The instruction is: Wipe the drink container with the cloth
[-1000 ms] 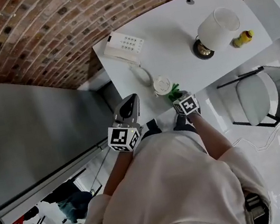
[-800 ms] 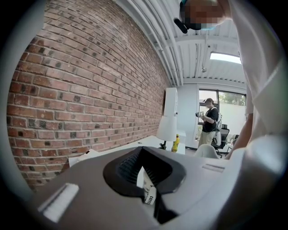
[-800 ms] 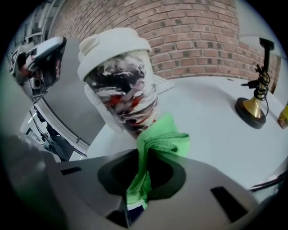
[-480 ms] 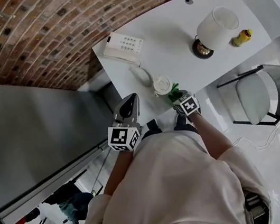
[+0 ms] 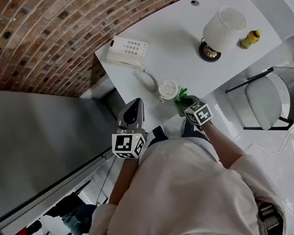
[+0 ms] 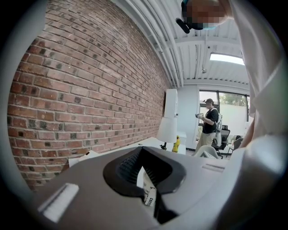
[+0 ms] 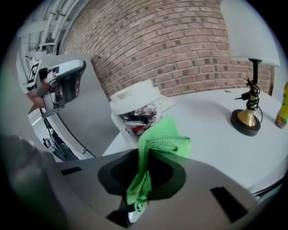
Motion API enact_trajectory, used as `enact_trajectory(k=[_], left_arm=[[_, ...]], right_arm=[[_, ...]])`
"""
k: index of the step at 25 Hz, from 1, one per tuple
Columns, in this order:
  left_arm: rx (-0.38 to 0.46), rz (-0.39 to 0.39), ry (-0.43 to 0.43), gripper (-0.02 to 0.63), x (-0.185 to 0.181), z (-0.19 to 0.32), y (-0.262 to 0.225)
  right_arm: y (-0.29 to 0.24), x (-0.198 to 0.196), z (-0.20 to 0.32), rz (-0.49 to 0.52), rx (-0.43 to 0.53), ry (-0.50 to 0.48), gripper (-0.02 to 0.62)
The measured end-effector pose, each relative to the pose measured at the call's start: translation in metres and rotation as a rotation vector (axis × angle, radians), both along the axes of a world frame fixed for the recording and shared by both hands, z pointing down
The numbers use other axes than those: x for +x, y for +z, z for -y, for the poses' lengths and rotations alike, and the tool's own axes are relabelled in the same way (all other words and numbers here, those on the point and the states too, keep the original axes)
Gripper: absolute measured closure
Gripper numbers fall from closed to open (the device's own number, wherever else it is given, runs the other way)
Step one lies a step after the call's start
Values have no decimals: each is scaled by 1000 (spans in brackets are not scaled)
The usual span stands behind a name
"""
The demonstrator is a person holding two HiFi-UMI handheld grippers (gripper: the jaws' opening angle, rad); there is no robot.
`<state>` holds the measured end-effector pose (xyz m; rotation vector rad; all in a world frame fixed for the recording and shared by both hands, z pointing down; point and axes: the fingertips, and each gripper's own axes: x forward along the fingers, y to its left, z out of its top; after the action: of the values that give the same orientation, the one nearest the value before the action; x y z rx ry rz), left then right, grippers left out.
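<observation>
The drink container (image 5: 168,89), a white lidded cup, is stood at the near edge of the white counter (image 5: 180,18). Dark and red print is seen on its side in the right gripper view, but it cannot be read. The green cloth (image 5: 180,94) is clamped in the right claw (image 5: 187,101), just beside the cup. The left claw (image 5: 133,110) is held off the counter with its jaws together. A white tag (image 6: 148,196) is seen there, its lettering too small to read. Farther back a keypad phone (image 5: 126,50), a white-shaded lamp (image 5: 222,28) and a yellow bottle (image 5: 250,39) are set
</observation>
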<state>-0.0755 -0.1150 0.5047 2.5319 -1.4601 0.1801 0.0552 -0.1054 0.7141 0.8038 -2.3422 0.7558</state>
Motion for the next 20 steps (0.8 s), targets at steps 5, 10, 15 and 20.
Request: enact_trajectory(k=[5, 10, 15, 20], left_arm=[[8, -1, 6, 597, 2, -1, -2], [14, -5, 13, 597, 5, -3, -3], [20, -10, 21, 597, 7, -3, -5], [22, -13, 25, 597, 9, -4, -5]], right_arm=[[-32, -2, -5, 60, 52, 0, 560], [-53, 1, -8, 105, 81, 33, 560], [-81, 3, -7, 135, 135, 32, 560], [-98, 9, -12, 159, 175, 52, 560]])
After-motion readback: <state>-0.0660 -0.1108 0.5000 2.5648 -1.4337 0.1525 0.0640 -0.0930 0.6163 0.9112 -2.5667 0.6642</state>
